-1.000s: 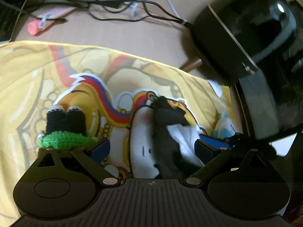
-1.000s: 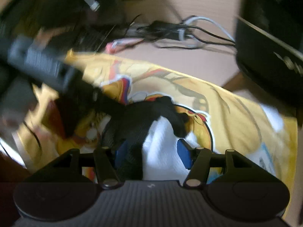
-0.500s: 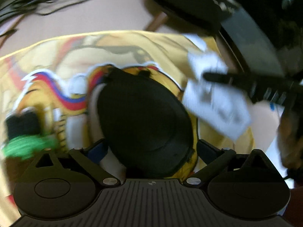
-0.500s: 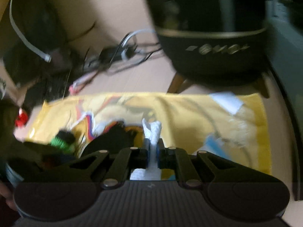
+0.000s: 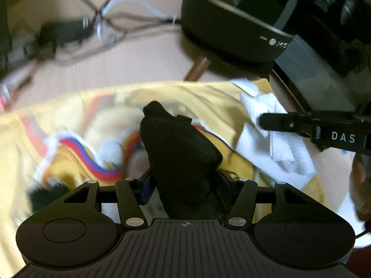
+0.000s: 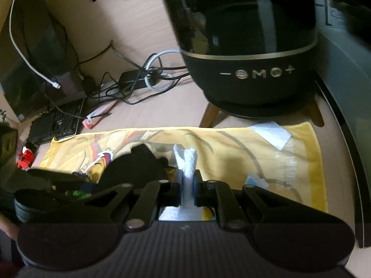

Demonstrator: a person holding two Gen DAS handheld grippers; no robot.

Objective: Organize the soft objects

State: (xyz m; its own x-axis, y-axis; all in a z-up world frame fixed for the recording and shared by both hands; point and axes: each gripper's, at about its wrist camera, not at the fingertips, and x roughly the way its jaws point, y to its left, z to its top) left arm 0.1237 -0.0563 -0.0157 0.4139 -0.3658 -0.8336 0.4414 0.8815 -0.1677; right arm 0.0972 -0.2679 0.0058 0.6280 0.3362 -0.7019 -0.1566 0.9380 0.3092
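A black soft pouch (image 5: pixel 178 148) stands up between the fingers of my left gripper (image 5: pixel 186 186), which is shut on its lower part. It hangs over a yellow cartoon-print towel (image 5: pixel 208 102). My right gripper (image 6: pixel 187 190) is shut on a crumpled white tissue (image 6: pixel 186 159) that sticks up from its pads. In the left wrist view the same tissue (image 5: pixel 280 139) hangs from the right gripper's finger (image 5: pixel 301 124) above the towel's right end. The pouch (image 6: pixel 136 164) and the left gripper (image 6: pixel 46 180) show at the lower left of the right wrist view.
A large black round appliance (image 6: pixel 255 69) on wooden legs stands just behind the towel (image 6: pixel 231 143). Tangled cables and a power brick (image 6: pixel 143 78), a keyboard (image 6: pixel 55 122), a pink tube (image 6: pixel 97 115) and a red toy (image 6: pixel 26 155) lie to the left. A green crocheted piece (image 6: pixel 78 193) sits by the left gripper.
My left gripper has closed on the black pouch, which now stands upright. The right gripper, shut on the white tissue since half a second ago, has carried it toward the towel's right side.
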